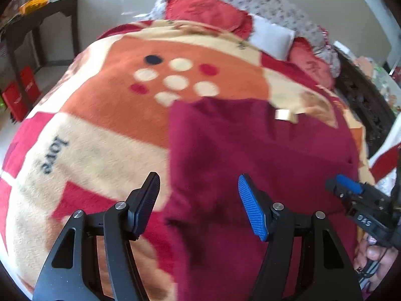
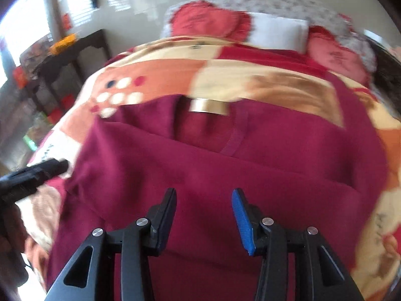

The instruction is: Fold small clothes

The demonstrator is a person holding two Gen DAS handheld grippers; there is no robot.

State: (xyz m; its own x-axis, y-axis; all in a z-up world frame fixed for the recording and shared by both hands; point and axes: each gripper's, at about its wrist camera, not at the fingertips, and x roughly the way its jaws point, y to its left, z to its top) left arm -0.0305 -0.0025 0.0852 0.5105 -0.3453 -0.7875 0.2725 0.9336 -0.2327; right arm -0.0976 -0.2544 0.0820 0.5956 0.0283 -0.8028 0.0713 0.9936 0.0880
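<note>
Maroon garment (image 2: 213, 165) spread on the bed's blanket (image 1: 100, 130). Left gripper (image 1: 199, 195) and right gripper (image 2: 204, 208) above it, jaws open, empty.

You are in a bedroom of a home. Before you lies a bed covered by a fleecy blanket (image 1: 100, 125) in orange, cream and red patches, printed with dots and the word "love". At its head sit red frilled cushions (image 1: 208, 10), a white rectangular pillow (image 2: 278, 33) and a grey floral quilt (image 1: 270, 5). A dark wooden side table (image 1: 42, 22) stands by the pale wall, cluttered on top.
</note>
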